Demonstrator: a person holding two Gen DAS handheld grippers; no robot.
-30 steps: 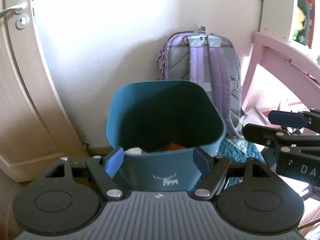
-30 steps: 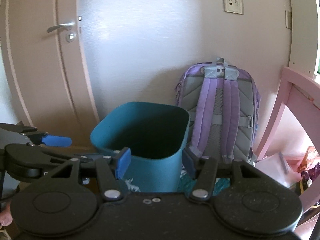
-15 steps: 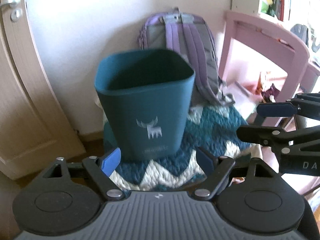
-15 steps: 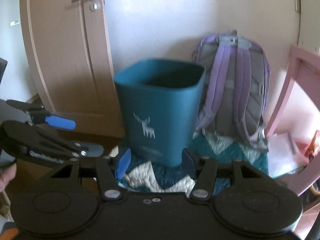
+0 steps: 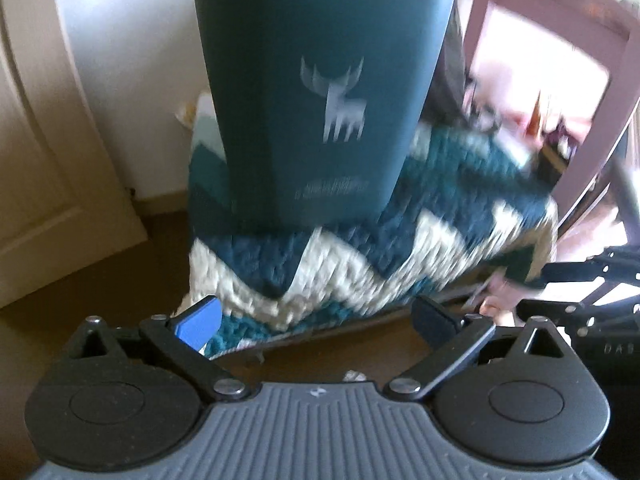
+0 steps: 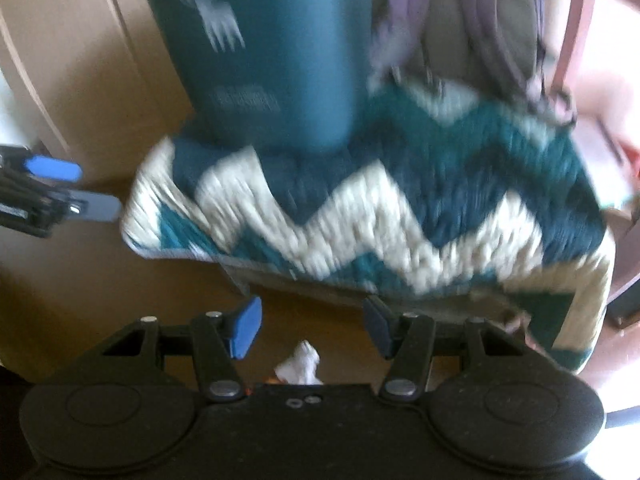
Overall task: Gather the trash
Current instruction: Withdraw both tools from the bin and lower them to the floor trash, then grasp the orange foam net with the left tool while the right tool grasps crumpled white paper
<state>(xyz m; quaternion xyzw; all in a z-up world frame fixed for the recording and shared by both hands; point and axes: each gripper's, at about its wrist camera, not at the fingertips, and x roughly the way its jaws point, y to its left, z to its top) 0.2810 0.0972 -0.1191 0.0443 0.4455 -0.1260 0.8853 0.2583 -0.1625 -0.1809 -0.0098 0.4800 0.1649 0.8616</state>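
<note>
trash: a crumpled white scrap [image 6: 299, 364] on the brown floor [image 6: 100, 300], in front of the rug, just beyond my right gripper [image 6: 312, 328].
bin: smooth teal bin [image 5: 316, 92], squarish, pale deer print, standing on the rug; its inside is out of view.
rug: knitted teal and cream zigzag rug [image 6: 400, 208], thick and nubbly.
my right jaws: apart, empty.
my left gripper [image 5: 316, 320]: jaws opening wide, nothing between them.
room: purple backpack [image 6: 472, 20] behind the rug; beige door [image 5: 36, 160] left of it.

A: What sort of place?
B: Home, prob. a kid's bedroom: purple backpack [image 6: 472, 20] by the wall, zigzag knit rug [image 6: 400, 200], pink wooden furniture [image 5: 560, 12], interior door [image 5: 36, 160].
</note>
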